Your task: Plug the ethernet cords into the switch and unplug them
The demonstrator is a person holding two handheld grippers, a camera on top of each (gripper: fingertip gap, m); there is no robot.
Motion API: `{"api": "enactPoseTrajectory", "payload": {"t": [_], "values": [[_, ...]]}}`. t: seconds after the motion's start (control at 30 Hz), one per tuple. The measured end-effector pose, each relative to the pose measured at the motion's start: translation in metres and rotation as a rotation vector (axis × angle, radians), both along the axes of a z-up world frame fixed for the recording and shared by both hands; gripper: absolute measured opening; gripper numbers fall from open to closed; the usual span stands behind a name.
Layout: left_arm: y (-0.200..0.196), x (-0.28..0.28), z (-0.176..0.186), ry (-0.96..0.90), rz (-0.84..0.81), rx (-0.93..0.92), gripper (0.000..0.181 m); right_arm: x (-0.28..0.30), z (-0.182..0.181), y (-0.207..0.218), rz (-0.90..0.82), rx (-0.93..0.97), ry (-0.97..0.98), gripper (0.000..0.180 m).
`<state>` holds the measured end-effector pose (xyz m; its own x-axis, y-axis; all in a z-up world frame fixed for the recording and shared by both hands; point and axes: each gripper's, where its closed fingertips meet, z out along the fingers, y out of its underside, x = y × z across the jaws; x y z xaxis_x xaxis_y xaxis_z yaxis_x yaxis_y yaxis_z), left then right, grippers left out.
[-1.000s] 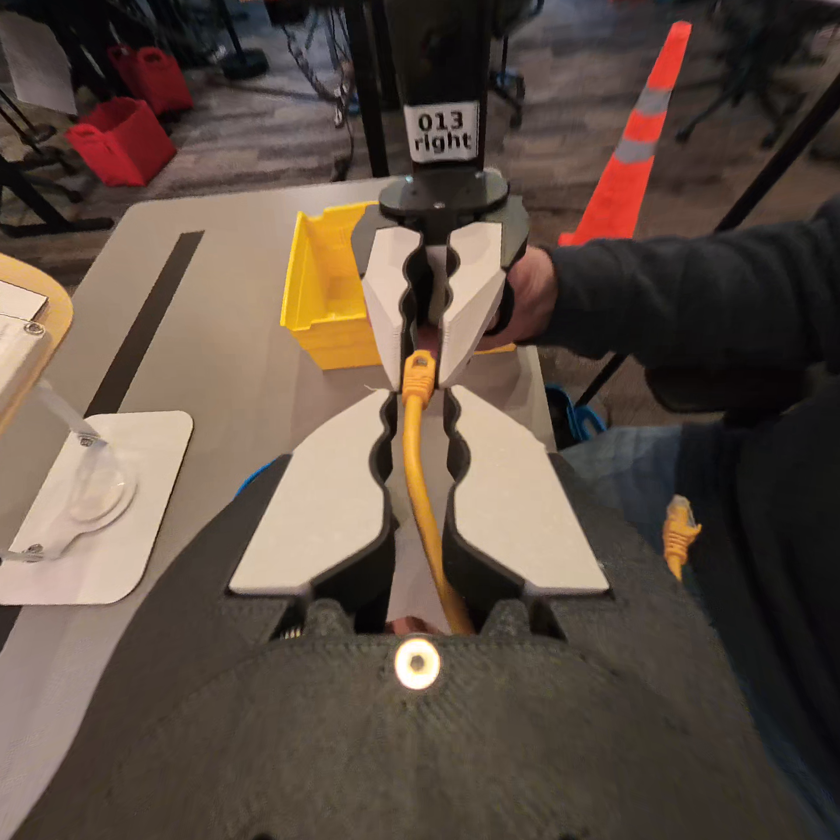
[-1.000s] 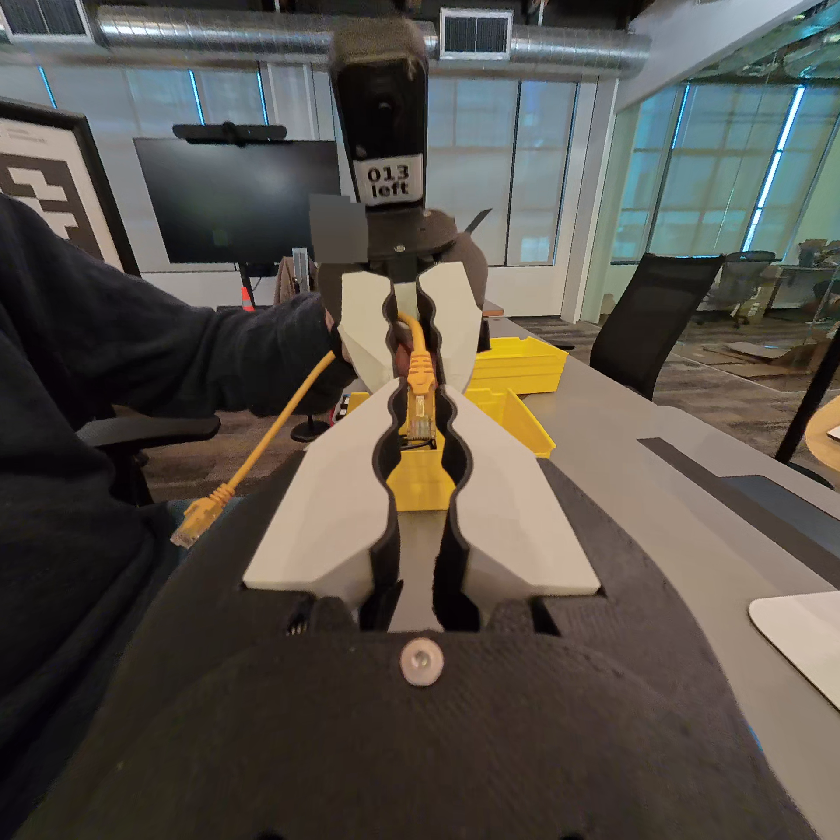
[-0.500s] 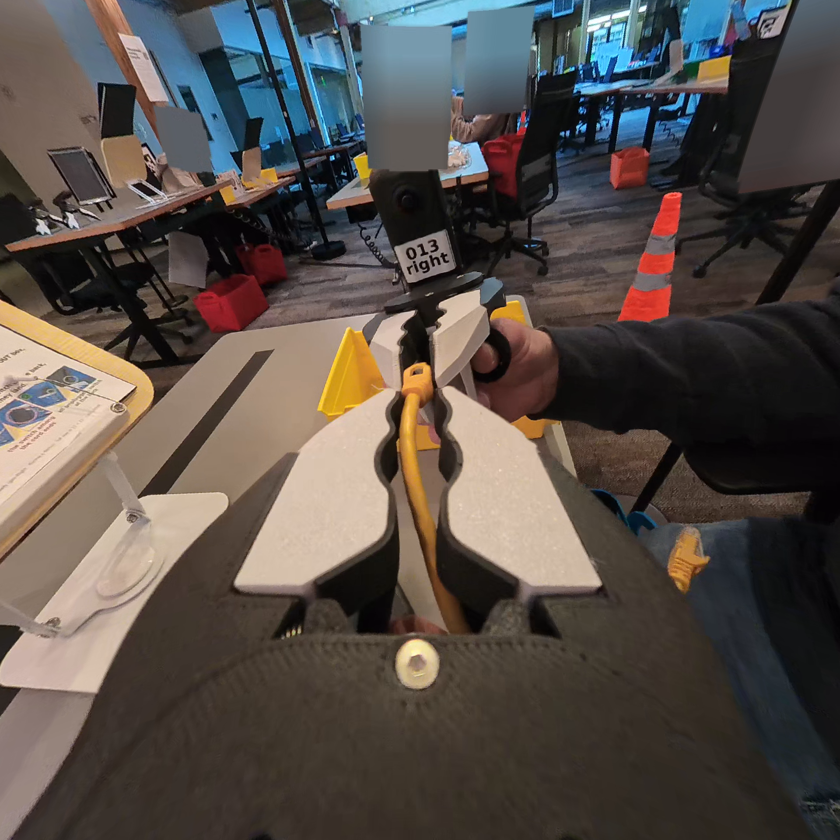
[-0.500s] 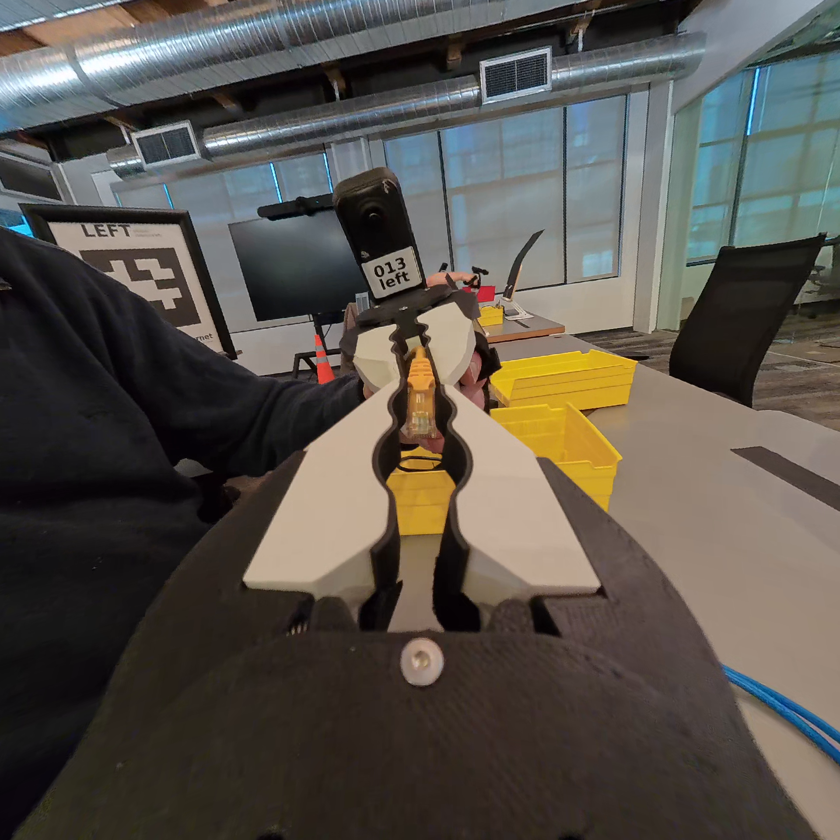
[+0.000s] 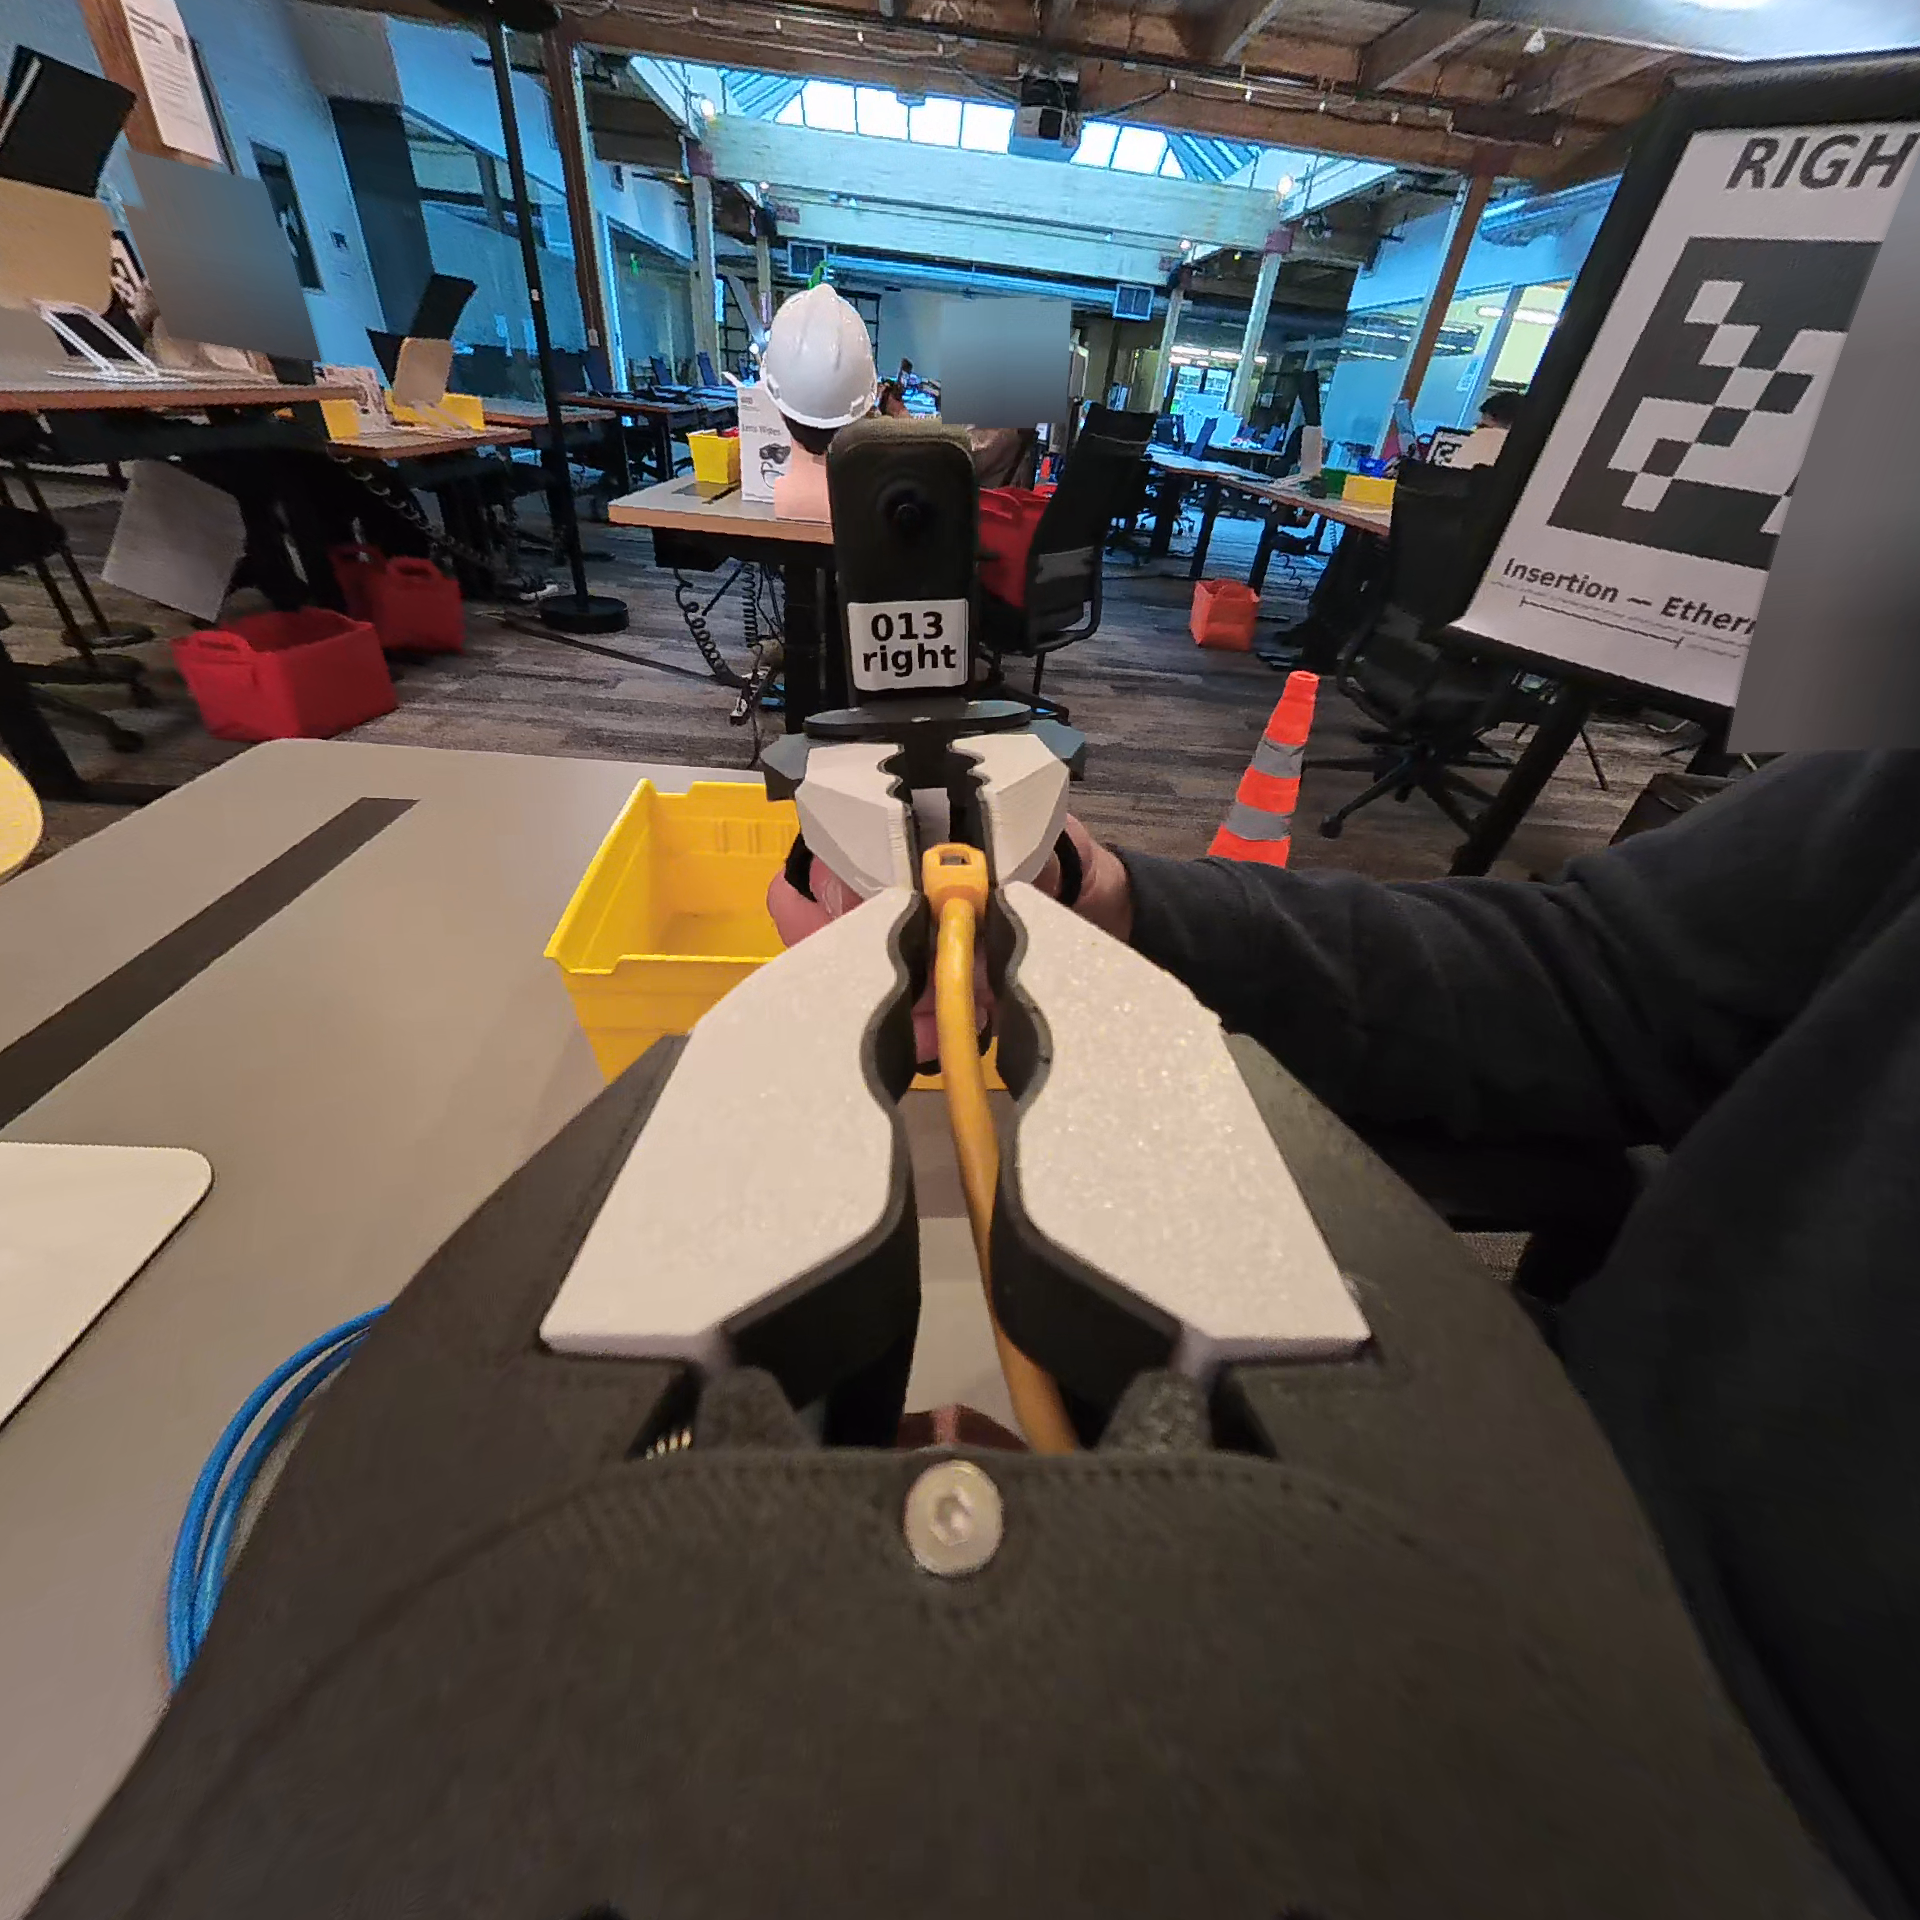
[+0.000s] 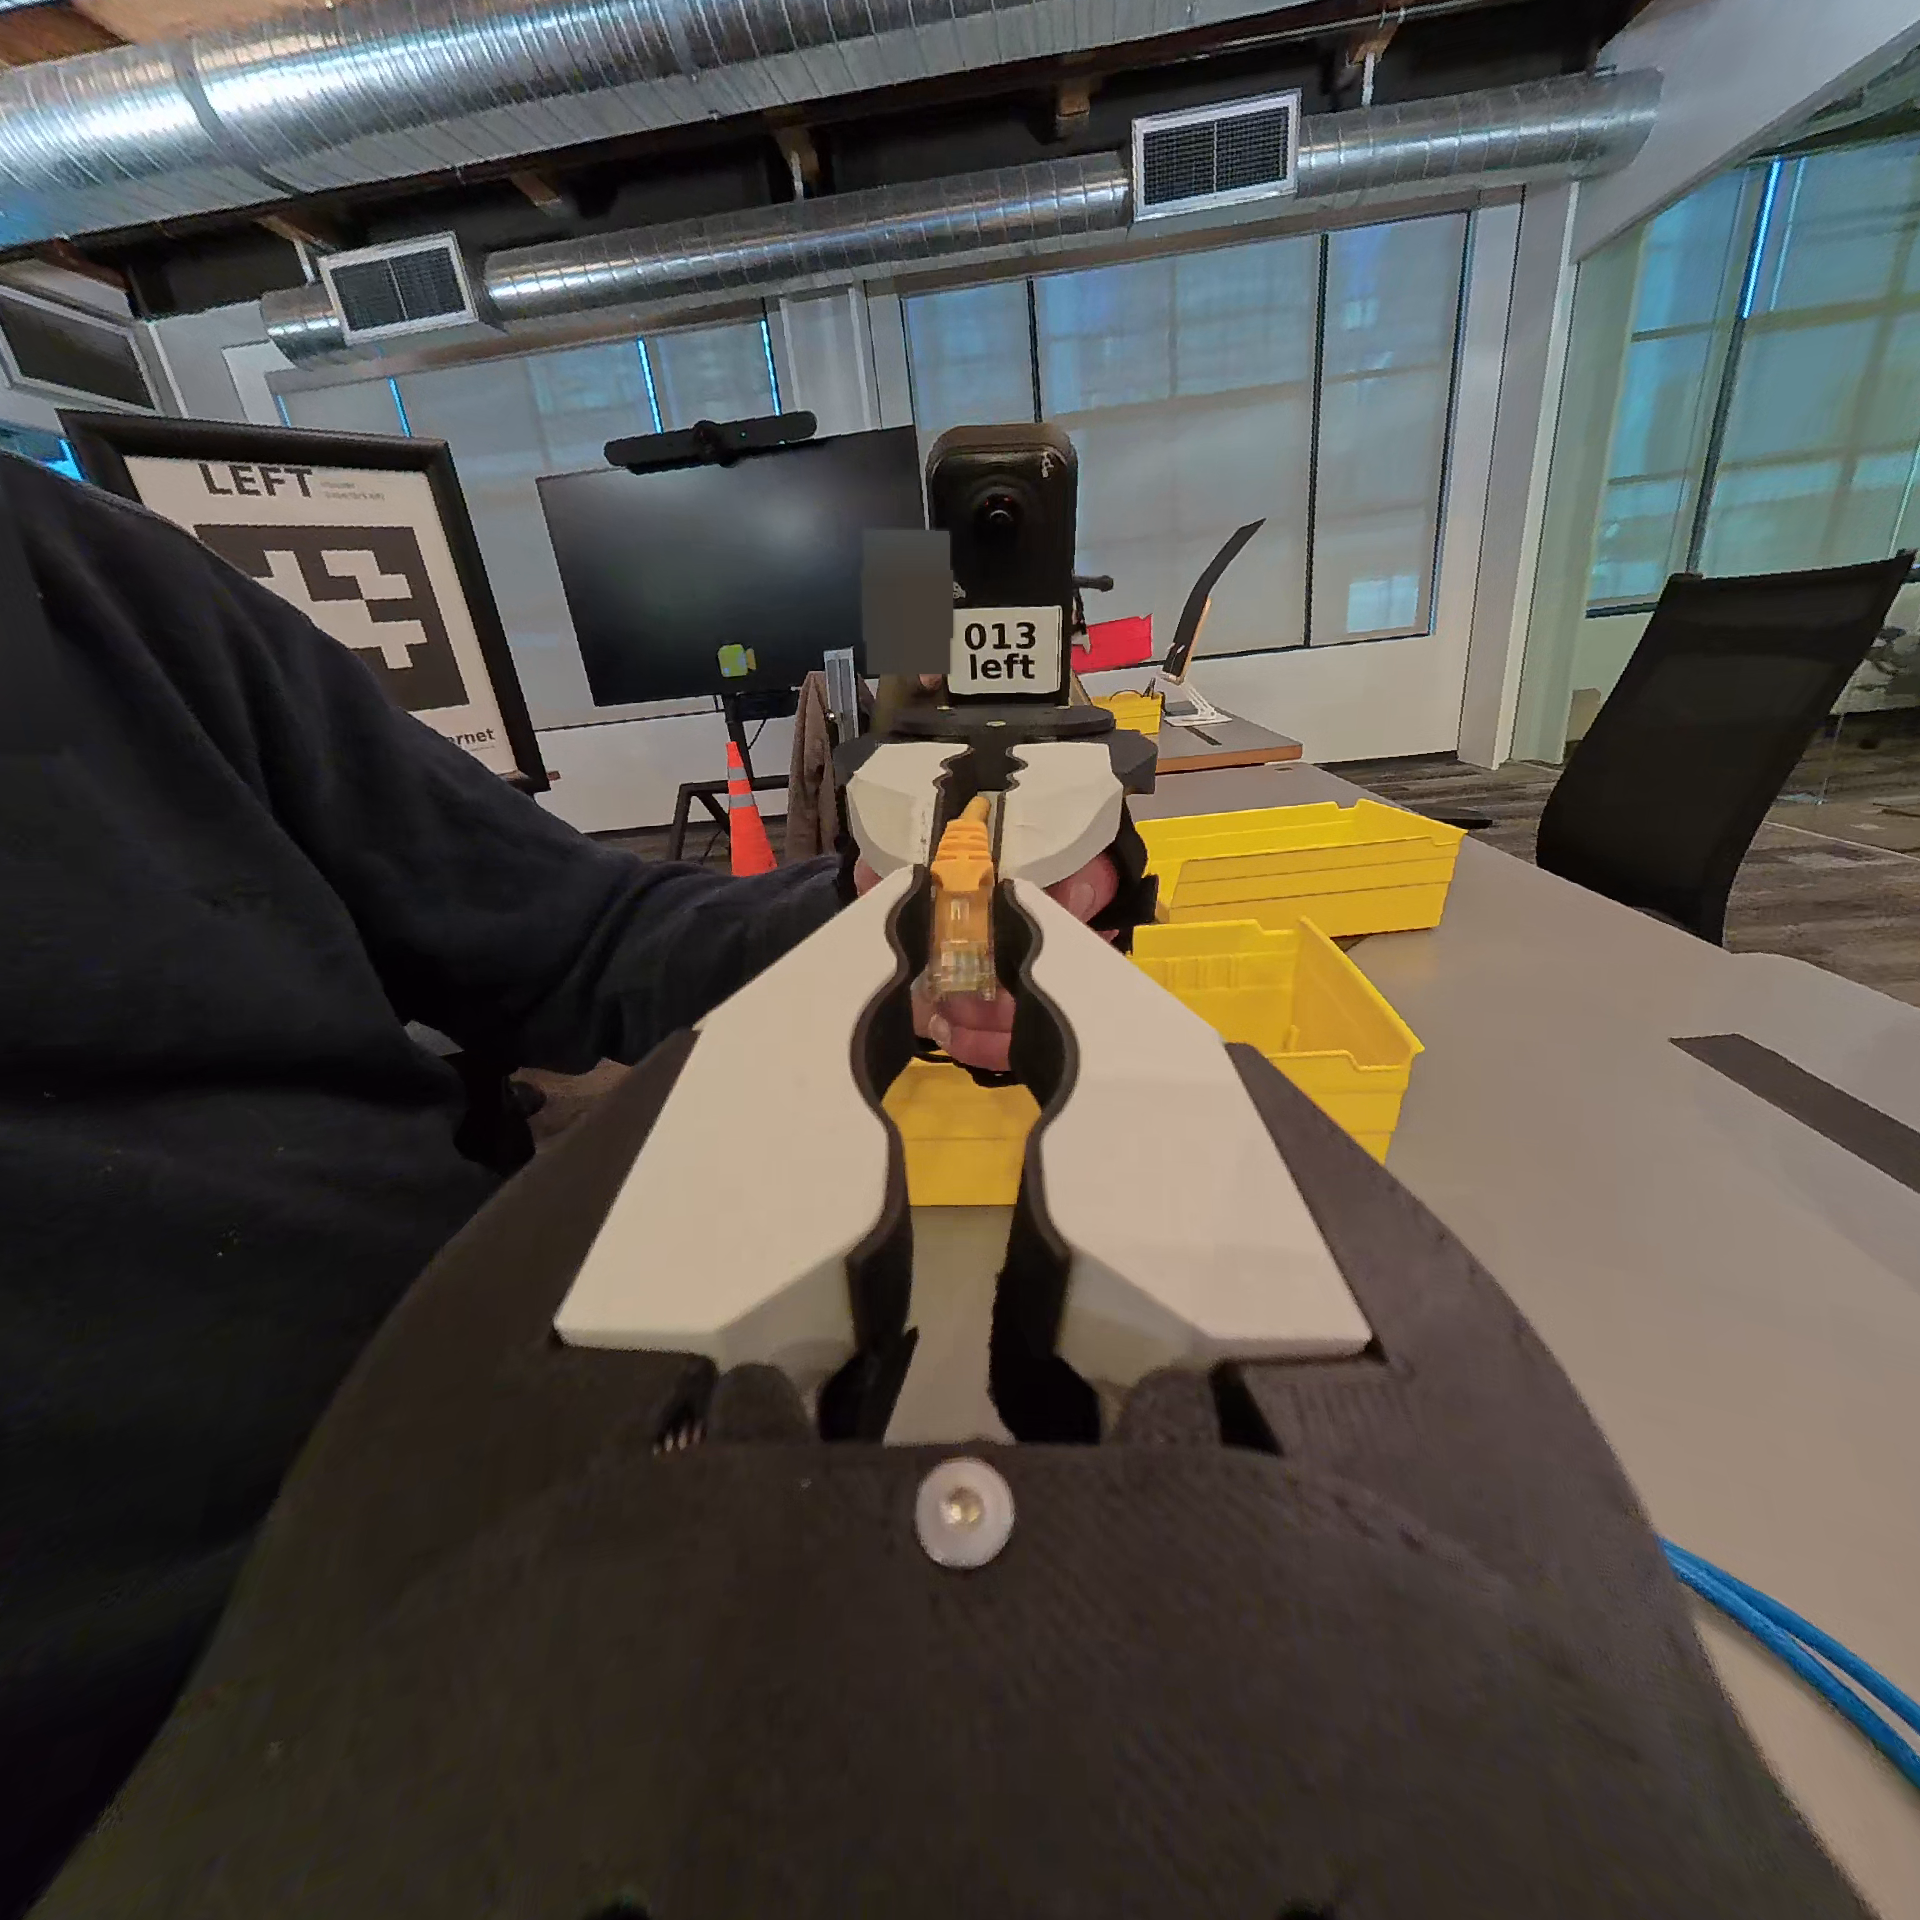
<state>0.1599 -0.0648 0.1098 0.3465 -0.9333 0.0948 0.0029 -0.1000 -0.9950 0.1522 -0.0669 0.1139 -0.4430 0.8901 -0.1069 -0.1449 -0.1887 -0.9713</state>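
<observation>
Black textured tool (image 5: 954, 914) body, white wavy fingers (image 5: 769, 1132), dark sleeve (image 5: 1455, 997)

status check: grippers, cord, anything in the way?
Left gripper shut on yellow ethernet cord. Right gripper shut on the cord's plug. Switch not in view. Nothing blocking; yellow bins behind.

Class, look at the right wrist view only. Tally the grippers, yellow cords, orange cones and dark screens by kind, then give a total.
Grippers: 2 (left gripper, right gripper)
Yellow cord: 1
Orange cone: 1
Dark screen: 1
Total: 5
</observation>
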Motion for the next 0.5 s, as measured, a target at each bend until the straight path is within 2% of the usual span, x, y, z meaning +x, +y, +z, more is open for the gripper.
{"api": "enactPoseTrajectory", "payload": {"t": [0.2, 0.5], "values": [[0.002, -0.004, -0.004, 0.03, 0.028, -0.016, 0.01, -0.002, -0.002, 0.004, -0.006, -0.02, -0.009, 0.011], [0.003, -0.012, -0.014, 0.055, 0.05, -0.071, 0.01, 0.0, -0.016, 0.013, -0.084, 0.071, -0.117, 0.014]]}}
